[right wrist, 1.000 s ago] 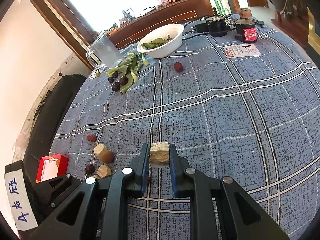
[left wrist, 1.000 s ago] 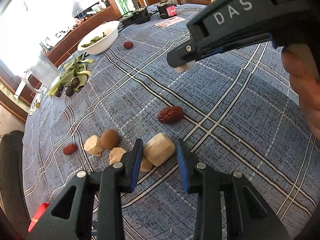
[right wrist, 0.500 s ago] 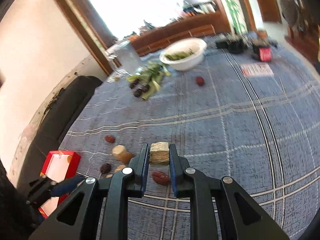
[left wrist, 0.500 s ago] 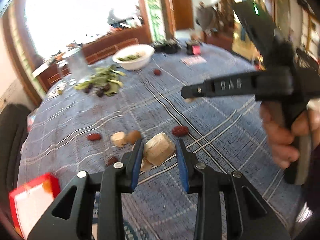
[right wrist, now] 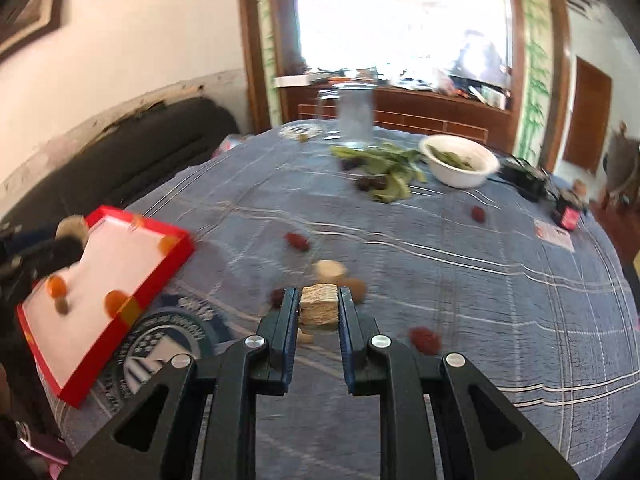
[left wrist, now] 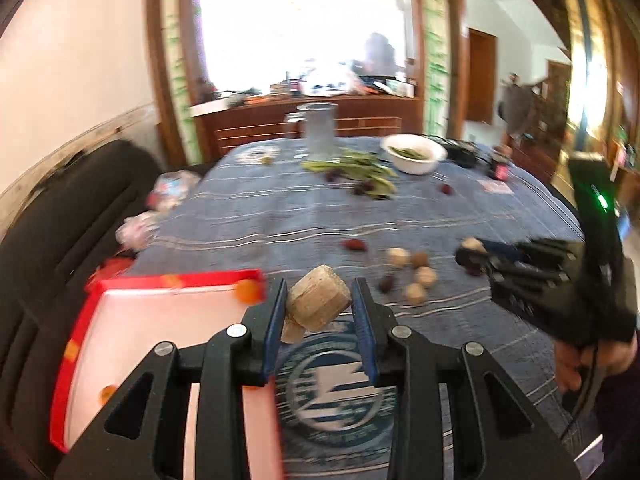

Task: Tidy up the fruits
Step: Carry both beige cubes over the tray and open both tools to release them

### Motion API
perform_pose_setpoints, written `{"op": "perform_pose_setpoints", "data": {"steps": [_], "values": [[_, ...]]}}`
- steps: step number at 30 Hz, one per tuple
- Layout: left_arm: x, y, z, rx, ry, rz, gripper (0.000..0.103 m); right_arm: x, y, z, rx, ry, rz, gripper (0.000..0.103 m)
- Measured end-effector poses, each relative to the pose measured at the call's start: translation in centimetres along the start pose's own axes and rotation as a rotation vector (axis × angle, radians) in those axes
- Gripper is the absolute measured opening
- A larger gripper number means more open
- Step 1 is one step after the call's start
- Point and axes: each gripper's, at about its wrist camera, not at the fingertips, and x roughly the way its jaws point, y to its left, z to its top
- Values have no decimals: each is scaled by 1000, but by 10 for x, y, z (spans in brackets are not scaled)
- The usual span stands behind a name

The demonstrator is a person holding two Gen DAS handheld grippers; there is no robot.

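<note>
Left gripper (left wrist: 319,305): clamped on a pale tan cut cane chunk (left wrist: 319,305), raised.
Right gripper (right wrist: 319,309): likewise gripping a squarer fibrous cane piece (right wrist: 319,309).
Red-rimmed white tray (left wrist: 168,280): at nine o'clock from your left load.
Advice: carry level, lower inside the rim, then release.

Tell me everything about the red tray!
The red tray is a shallow rectangular box with bright red walls and a white floor, probably cardboard. It lies flat at the near left edge of the blue checked tablecloth. Orange spots mark its rim and floor. The left gripper carries a tan chunk beside it.
</note>
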Motion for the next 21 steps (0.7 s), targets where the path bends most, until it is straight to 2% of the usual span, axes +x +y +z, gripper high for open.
{"op": "perform_pose_setpoints", "data": {"steps": [11,21], "values": [[-16,82,-26,-137,-6,123,35,0,112,16,-191,3,53,17],[-15,132,-58,-211,47,200,35,21,175,9,-279,46,105,17]]}}
